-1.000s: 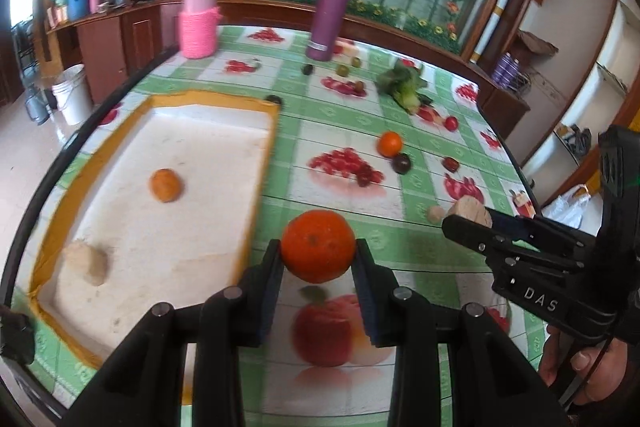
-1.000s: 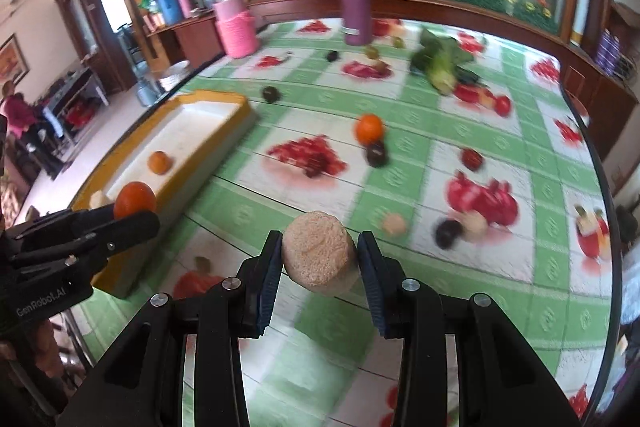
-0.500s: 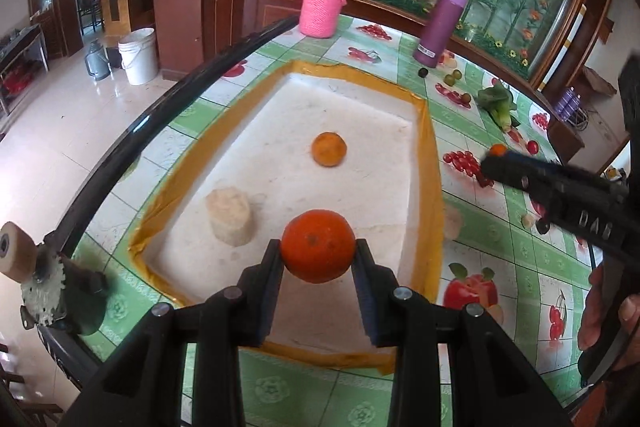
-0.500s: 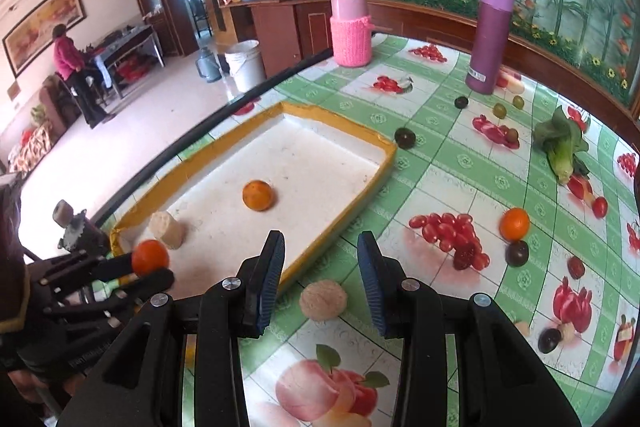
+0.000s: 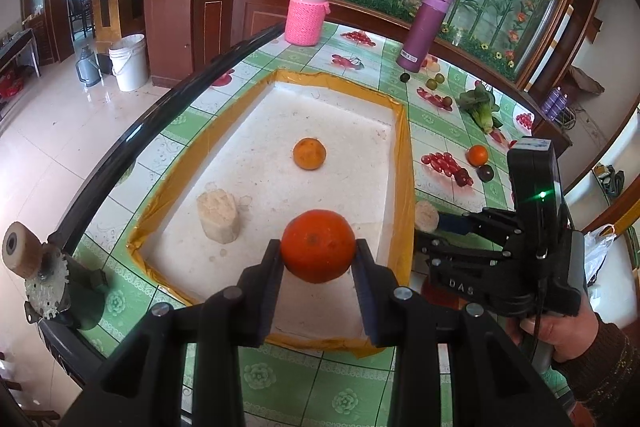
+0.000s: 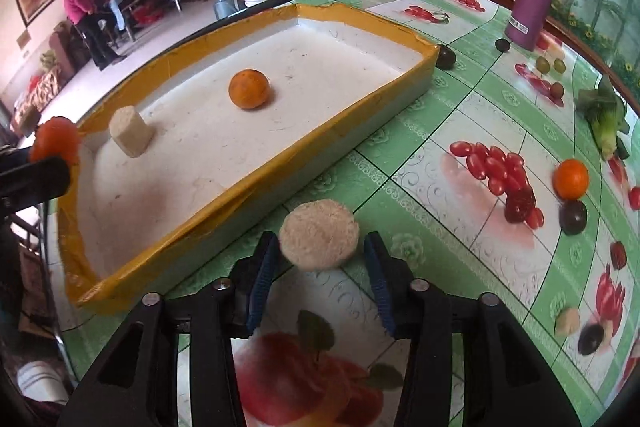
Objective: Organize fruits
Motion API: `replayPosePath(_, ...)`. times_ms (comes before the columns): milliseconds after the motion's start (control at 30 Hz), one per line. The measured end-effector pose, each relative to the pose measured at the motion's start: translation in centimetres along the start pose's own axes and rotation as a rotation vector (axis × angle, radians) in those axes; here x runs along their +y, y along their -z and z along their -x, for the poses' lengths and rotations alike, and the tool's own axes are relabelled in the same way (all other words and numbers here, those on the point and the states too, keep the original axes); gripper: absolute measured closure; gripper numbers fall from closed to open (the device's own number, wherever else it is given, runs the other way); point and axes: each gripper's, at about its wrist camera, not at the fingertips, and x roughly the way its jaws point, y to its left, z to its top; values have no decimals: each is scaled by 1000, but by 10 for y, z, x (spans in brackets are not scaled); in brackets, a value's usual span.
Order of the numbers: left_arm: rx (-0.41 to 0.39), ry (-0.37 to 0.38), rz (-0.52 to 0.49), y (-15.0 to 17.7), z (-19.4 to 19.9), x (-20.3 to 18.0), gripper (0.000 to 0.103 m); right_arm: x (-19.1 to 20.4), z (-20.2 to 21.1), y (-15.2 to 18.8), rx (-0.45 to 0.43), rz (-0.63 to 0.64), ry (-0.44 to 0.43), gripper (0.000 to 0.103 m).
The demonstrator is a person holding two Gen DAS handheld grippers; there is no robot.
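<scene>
a: why is the orange (image 5: 318, 246) kept clamped in the left gripper (image 5: 318, 267) over the tray (image 5: 405, 163)?
b: so it can be dropped in. the beige chunk (image 6: 319, 239) is seemingly pinched by the right gripper (image 6: 319, 263), outside the rim.

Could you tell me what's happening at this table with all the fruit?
A person holds a pair of tongs in each hand and is sorting fruit into a yellow-rimmed tray. The left tongs grip an orange above the tray, which already holds a smaller orange and a pale cut chunk. The right tongs carry another pale chunk over the tablecloth beside the tray. More fruit lies scattered on the table.
</scene>
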Motion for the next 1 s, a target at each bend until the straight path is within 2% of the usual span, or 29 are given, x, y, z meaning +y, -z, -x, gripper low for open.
replayPosePath(200, 6, -9, 19, 1, -3, 6, 66, -19, 29, 2, -43, -62, 25, 67)
replayPosePath(333, 13, -22, 41, -1, -9, 12, 66, -17, 55, -25, -115, -54, -9, 67)
replayPosePath(433, 18, -31, 54, -2, -14, 15, 66, -6, 58, -50, -142, -39, -57, 67)
replayPosePath(567, 26, -43, 60, -3, -22, 17, 66, 17, 39, -70, -118, 0, -98, 67)
replayPosePath(667, 41, -49, 69, -2, -29, 19, 66, 31, 16, -76, -66, 22, -121, 67)
replayPosePath(1000, 75, -49, 78, 0, -45, 19, 66, 49, -24, -75, 39, 106, -107, 67)
